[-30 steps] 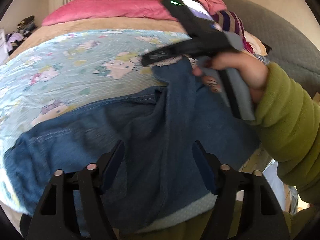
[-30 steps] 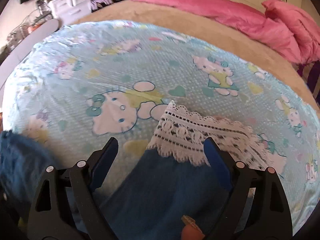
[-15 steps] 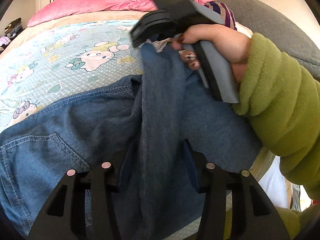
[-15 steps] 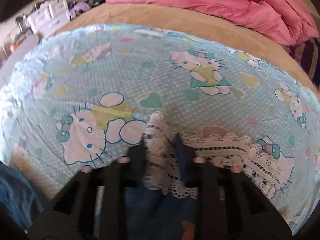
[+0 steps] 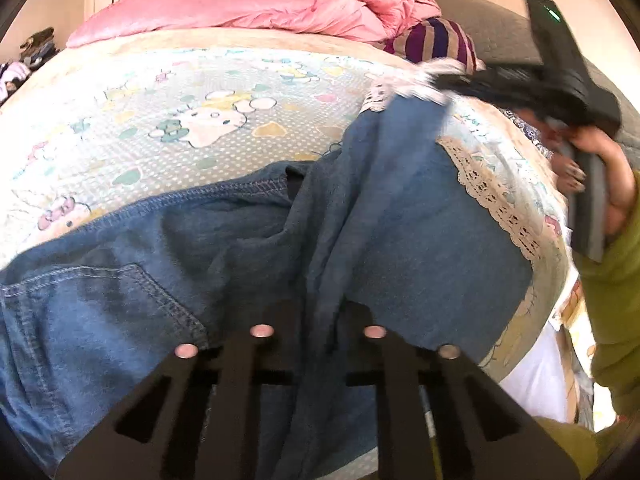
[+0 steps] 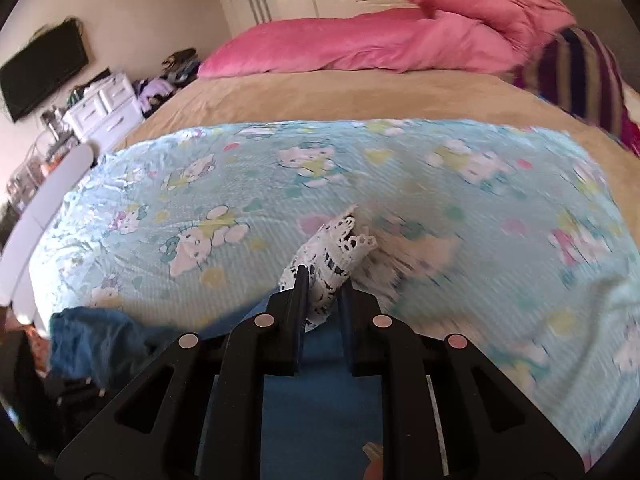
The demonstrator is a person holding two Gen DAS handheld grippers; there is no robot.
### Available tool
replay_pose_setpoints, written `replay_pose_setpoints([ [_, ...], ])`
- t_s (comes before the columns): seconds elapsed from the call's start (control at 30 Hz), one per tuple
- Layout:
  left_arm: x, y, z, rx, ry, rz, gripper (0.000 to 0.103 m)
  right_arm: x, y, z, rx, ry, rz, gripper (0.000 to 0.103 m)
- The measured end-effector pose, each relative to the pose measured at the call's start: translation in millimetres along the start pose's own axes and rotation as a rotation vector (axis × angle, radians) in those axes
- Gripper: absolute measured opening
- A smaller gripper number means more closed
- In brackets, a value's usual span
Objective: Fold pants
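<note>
One pair of blue denim pants [image 5: 248, 240] lay on the bed, with two lace-trimmed leg hems [image 5: 496, 200] in sight. There were two hand-held grippers: the left hand-held gripper [image 5: 318, 320] and the right hand-held gripper [image 6: 323, 292]. One cartoon-print sheet [image 6: 240, 184] covered one tan blanket [image 6: 320, 96]. Two pink pillows [image 6: 360, 44] lay at the head, and one striped cushion [image 6: 576, 76] beside them. One white drawer unit [image 6: 104, 108] and one dark wall screen [image 6: 40, 68] stood at the side.
</note>
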State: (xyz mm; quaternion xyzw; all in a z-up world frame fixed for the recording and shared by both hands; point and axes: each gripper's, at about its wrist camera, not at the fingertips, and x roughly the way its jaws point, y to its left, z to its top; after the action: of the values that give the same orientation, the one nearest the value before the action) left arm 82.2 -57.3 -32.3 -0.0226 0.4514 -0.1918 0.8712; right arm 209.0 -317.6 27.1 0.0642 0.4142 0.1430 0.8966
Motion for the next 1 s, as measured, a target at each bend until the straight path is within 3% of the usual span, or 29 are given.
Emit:
replay_pose_setpoints([
  [0.23, -31, -4, -8, 0.066, -0.052, 0.010, 0.008, -61, -23, -51, 0.044, 0.023, -0.013, 0.009],
  [0.37, -39, -11, -16, 0.109, -0.036, -0.003, 0.008, -78, -26, -84, 0.075, 0.056, -0.031, 0.009],
  [0.67, -30, -31, -36, 0.215, 0.053, 0.034, 0.008, -71, -49, -137, 0.174, 0.176, -0.057, 0.009],
  [0.9, -20, -40, -44, 0.256, 0.103, 0.044, 0.011, -65, -67, -150, 0.238, 0.182, -0.038, 0.008],
  [0.97, -18, -41, -46, 0.264, 0.115, 0.046, 0.011, -71, -67, -147, 0.224, 0.167, -0.055, 0.012],
  [1.0, -17, -42, -47, 0.268, 0.118, 0.049, 0.011, -77, -65, -144, 0.203, 0.138, -0.095, 0.019],
])
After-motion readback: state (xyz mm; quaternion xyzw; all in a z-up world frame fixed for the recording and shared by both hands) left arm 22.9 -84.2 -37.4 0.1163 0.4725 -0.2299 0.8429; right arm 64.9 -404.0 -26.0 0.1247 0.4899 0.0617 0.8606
